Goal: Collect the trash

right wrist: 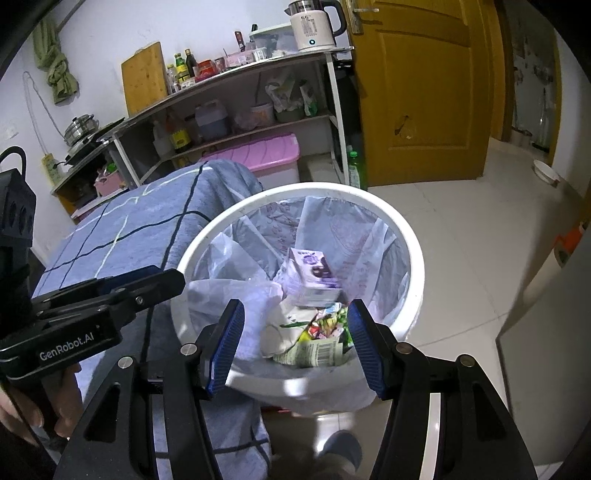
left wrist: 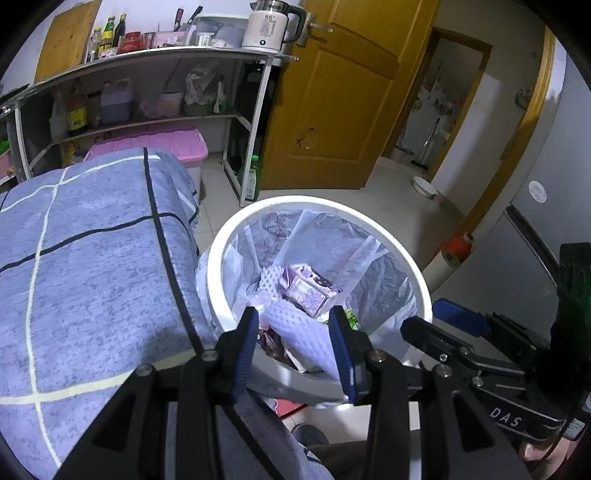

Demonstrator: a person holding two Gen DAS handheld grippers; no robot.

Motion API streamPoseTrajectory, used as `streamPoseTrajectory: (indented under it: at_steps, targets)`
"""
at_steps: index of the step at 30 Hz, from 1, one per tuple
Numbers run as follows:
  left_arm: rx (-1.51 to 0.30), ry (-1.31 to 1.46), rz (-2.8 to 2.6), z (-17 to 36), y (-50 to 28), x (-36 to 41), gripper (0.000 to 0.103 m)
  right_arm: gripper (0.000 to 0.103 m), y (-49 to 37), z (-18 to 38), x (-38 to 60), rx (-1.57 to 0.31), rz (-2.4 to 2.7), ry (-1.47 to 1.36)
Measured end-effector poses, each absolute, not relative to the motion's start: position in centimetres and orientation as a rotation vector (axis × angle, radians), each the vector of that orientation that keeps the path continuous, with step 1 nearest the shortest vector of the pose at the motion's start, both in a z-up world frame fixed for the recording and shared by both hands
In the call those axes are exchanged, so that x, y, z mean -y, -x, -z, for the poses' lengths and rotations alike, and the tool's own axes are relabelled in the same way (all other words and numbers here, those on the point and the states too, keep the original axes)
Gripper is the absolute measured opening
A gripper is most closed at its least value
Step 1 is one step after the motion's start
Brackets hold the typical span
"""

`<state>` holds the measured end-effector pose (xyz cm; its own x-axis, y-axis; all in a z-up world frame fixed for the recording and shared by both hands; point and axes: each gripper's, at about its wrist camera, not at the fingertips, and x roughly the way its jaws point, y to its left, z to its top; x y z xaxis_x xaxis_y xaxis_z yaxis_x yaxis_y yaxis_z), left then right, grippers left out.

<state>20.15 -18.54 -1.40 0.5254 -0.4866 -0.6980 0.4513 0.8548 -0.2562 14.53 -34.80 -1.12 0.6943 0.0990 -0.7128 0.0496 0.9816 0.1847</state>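
Observation:
A white round trash bin (left wrist: 369, 218) with a clear plastic liner stands on the floor beside the bed; it also shows in the right wrist view (right wrist: 373, 206). Inside lie a purple carton (left wrist: 308, 288) (right wrist: 314, 277), white foam wrap (left wrist: 299, 332) and a green printed packet (right wrist: 317, 339). My left gripper (left wrist: 293, 332) is open and empty over the bin's near rim. My right gripper (right wrist: 295, 332) is open and empty above the bin's near side; it appears in the left wrist view (left wrist: 443, 321).
A bed with a blue checked cover (left wrist: 92, 258) lies left of the bin. Behind stand a metal shelf (left wrist: 166, 59) with bottles and a kettle (left wrist: 269, 26), a pink storage box (left wrist: 159, 144) and a wooden door (left wrist: 332, 92). Tiled floor (right wrist: 480, 240) extends right.

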Motion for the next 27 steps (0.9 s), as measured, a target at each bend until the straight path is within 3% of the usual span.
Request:
streamPoseTrajectory:
  at_steps: [27]
  targets:
    - [-0.684,0.040,0.444,-2.7,-8.4,11.0,0.048,0.059,-6.3,-3.3,28.3,-0.696,-0.130,-0.109]
